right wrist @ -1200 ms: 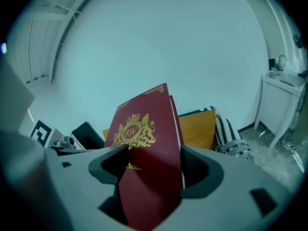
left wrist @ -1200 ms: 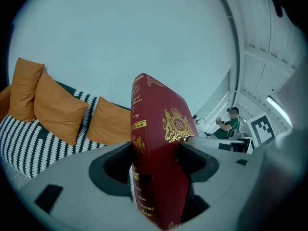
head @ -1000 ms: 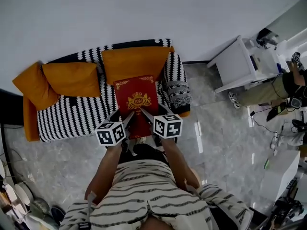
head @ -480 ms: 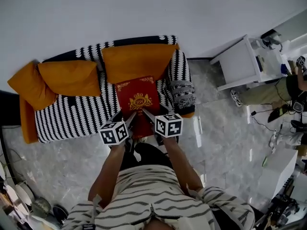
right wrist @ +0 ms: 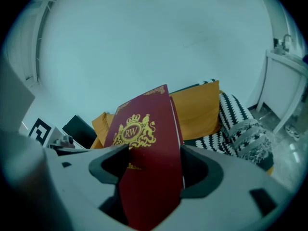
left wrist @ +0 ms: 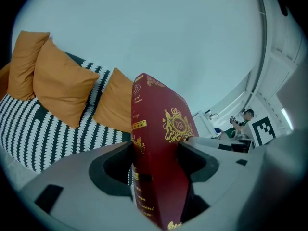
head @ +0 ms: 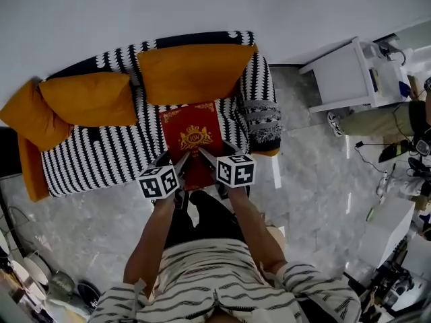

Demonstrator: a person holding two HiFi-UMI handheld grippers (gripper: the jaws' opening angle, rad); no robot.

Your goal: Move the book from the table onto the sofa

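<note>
Both grippers are on the book, and it sits right over the sofa. From the head view the red cover faces up, gold crest showing, above the striped seat at the right end, just in front of the big orange cushion and just beside the armrest. The left gripper has the book's near edge at the left corner, the right gripper has it at the right corner, marker cubes side by side just ahead of the person. Look along the left gripper: its jaws are closed tight on the book, spine side towards the camera, gold lettering running down it, cushions and striped seat behind. Over to the right gripper: same story, jaws pinched on the book, crest plain on the cover, a cushion and the armrest beyond. Whether the far edge of the book is down on the seat or just above it, no view settles. Two more orange cushions lean at the sofa's left end. The sofa stands against a white wall on a grey marble floor, and a white table stands off to the right, well apart from the sofa.
</note>
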